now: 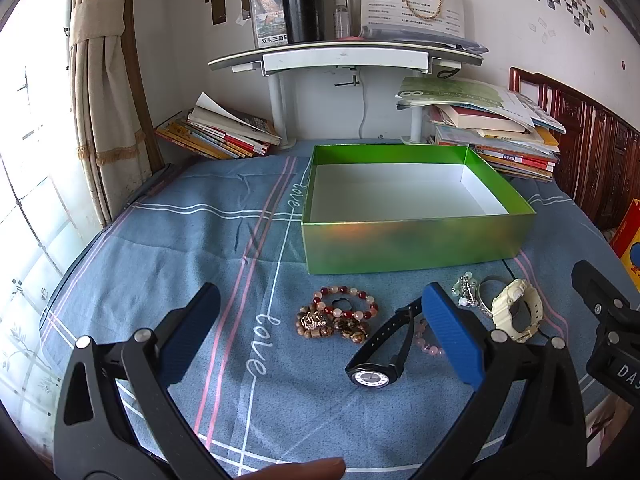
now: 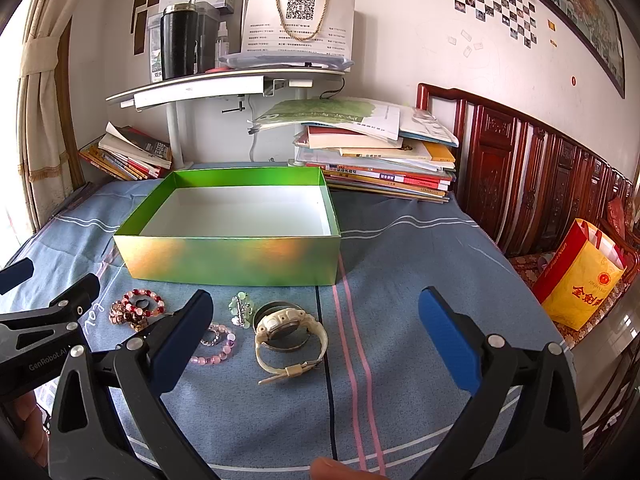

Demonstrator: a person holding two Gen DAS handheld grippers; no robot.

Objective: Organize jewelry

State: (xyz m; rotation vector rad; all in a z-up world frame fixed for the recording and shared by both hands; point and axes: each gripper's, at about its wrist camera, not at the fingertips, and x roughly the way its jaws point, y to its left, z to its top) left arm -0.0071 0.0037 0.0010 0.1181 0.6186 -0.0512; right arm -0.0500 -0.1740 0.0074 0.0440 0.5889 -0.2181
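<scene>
On a table draped in blue-grey cloth (image 1: 192, 240) with pale and pink stripes and a looping "love" script, an open green box (image 1: 416, 246) with a glossy outer skin and plain white floor stands empty, its shallow rectangular walls upright. Jewelry lies scattered on the cloth just in front of the box's near wall. Toward the box's left front corner sits a red-and-white beaded bracelet (image 1: 347, 301), round and smooth, touching a cluster of brown wooden-looking beads (image 1: 332, 325). Nearer the camera than these rests a black wristwatch (image 1: 380, 354), matte strap looped, round white dial facing up. A pink translucent bead bracelet (image 2: 212, 343) lies beside it. Before the box's right front corner are a pale green bead piece with silvery links (image 2: 241, 309) and a cream resin watch (image 2: 286, 340) lying over a dark metal bangle (image 2: 280, 326).

Both tools hover above the cloth, near the jewelry, touching nothing. The left tool (image 1: 320, 340) is spread wide, its ribbed blue pads flanking the black wristwatch and bead cluster in its own view. The right tool (image 2: 316, 334) gapes equally wide and holds nothing, the cream watch lying between its pads in view. A fingertip (image 2: 340, 470) shows at the bottom edge of the right wrist view.

Behind the box, stacks of books (image 2: 376, 160) rest by a white shelf stand.
</scene>
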